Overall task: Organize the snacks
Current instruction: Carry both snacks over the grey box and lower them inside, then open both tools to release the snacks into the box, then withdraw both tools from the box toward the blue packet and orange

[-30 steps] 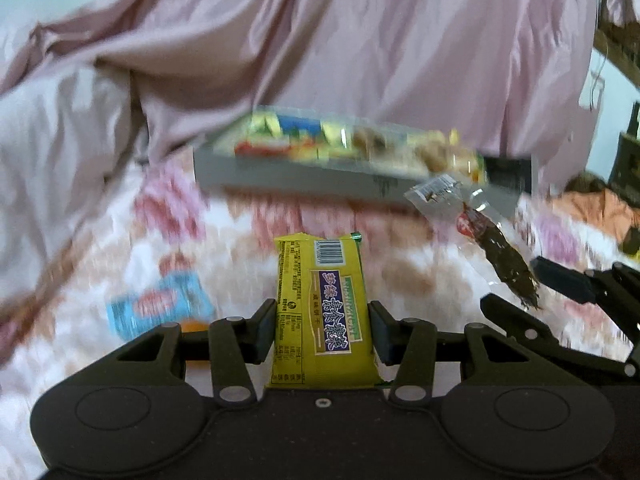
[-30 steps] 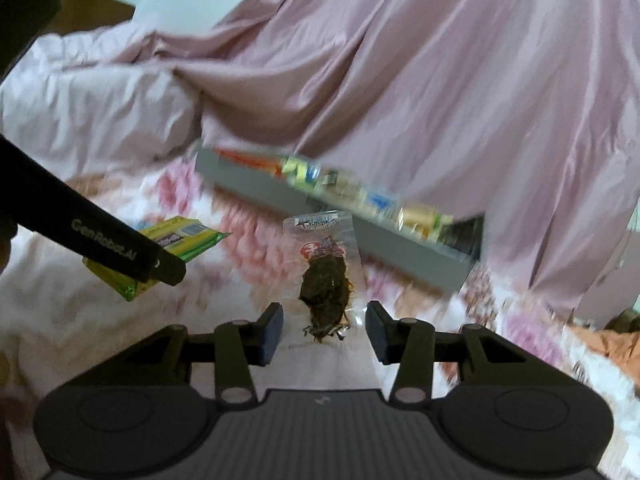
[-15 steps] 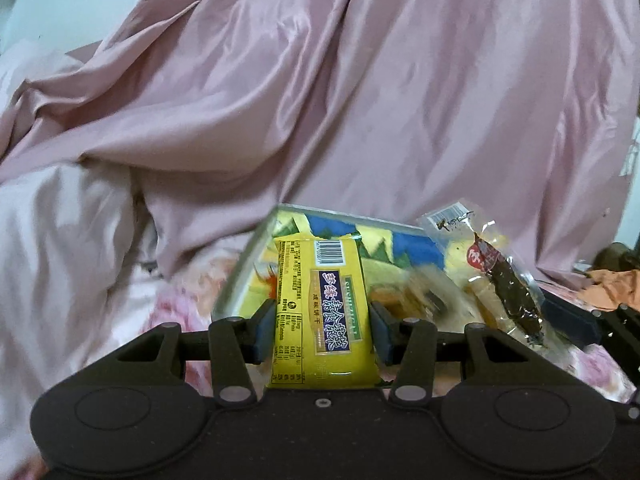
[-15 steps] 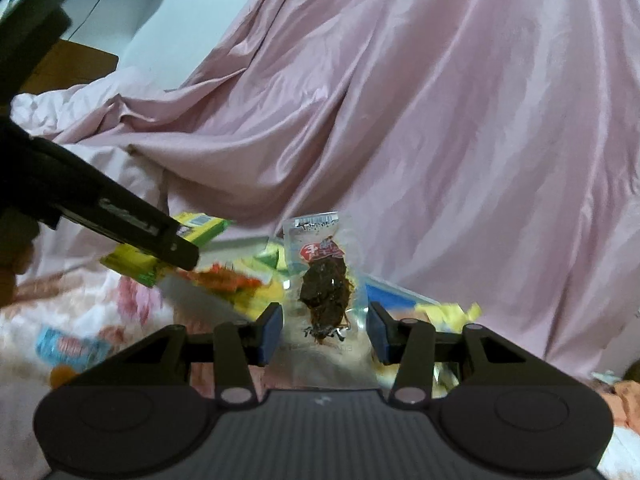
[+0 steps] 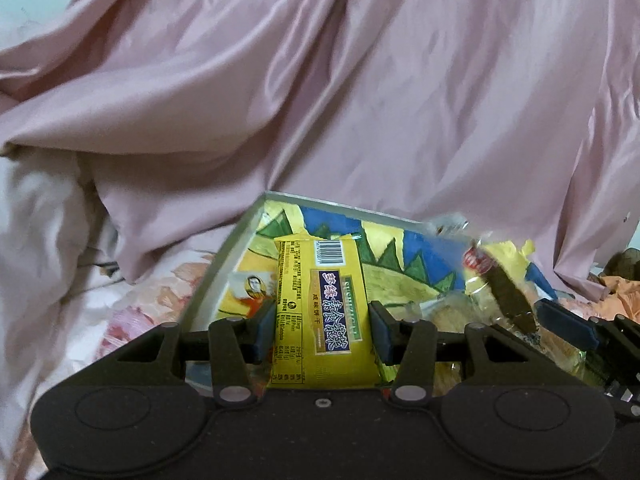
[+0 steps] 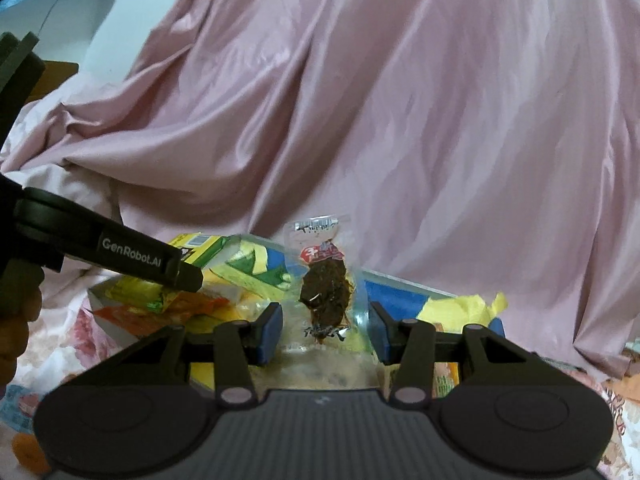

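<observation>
My left gripper [image 5: 322, 328] is shut on a yellow biscuit packet [image 5: 320, 280] that stands upright between its pads. Just below and behind it lies a shallow grey box [image 5: 236, 264] lined with yellow, blue and green wrappers. At the right edge of the left wrist view, the right gripper [image 5: 560, 324] carries a clear packet [image 5: 504, 292]. In the right wrist view my right gripper [image 6: 326, 328] is shut on that clear packet of dark brown snack [image 6: 324, 280], held over the box [image 6: 400, 280]. At the left of that view is the left gripper [image 6: 176, 270] with the yellow packet [image 6: 196, 244].
A large pink satin cloth [image 5: 360, 100] rises right behind the box. Floral bedding [image 5: 132, 312] lies to the left. A blue packet [image 6: 16, 404] and an orange item [image 6: 28, 450] rest on the bedding at lower left. Orange fabric [image 5: 616, 292] sits at far right.
Both grippers have travelled forward and slightly up with their packets. The box, once far off on the bedding, now lies directly under and behind the fingers.
</observation>
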{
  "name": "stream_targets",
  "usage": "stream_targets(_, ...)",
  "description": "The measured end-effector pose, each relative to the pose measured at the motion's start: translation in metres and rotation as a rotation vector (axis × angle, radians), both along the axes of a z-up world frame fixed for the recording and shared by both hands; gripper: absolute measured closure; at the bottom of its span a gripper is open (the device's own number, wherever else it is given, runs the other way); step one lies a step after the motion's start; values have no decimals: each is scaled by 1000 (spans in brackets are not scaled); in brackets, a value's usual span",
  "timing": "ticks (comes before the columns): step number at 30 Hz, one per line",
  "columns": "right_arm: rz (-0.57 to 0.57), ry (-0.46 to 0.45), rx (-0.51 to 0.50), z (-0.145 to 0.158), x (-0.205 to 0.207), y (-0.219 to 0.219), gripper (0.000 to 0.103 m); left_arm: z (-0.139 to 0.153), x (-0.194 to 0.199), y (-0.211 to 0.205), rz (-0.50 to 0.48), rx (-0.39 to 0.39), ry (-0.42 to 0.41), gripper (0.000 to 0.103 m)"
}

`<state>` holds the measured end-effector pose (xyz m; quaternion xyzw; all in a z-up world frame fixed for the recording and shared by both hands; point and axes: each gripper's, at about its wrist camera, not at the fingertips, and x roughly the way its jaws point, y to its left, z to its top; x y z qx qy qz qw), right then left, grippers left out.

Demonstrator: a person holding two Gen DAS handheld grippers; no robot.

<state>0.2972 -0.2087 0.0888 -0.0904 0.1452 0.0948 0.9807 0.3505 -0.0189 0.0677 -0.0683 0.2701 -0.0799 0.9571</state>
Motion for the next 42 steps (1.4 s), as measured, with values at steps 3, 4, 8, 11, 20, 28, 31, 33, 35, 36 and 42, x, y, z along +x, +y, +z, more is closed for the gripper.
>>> stream_targets(3,-5,4,6,-5,2,-2,51,-5,1,-3,-4,2,12,53)
stream_targets(4,-5,4,8,-6,2,-3,51,-7,2,-4,-7,5,17,53)
stream_targets(8,-5,11,21,-6,2,-4,50,-10,3,-6,-16,6,29,53)
stream_targets(11,-4,9,28,-6,0,-5,49,-8,3,-6,-9,3,29,48)
stream_targets(20,-20,-29,48,4,-16,-11,26,8,-13,2,23,-39,-5,15)
stream_targets(28,-30,-87,121,30,-53,-19,5,32,-53,23,79,-68,-80,1)
stream_targets(31,-26,-112,146,39,-70,-20,1,40,-72,34,104,-76,-101,1)
stream_targets(33,-18,-124,159,45,-82,-19,0,44,-87,40,116,-76,-117,1)
stream_targets(35,-11,-135,162,50,-92,-16,0,48,-103,48,130,-75,-128,1)
stream_targets(36,-9,-142,160,52,-99,-15,0,49,-111,51,136,-72,-131,1)
stream_targets(42,7,-139,179,60,-134,-9,0,49,-168,80,173,-36,-145,1)
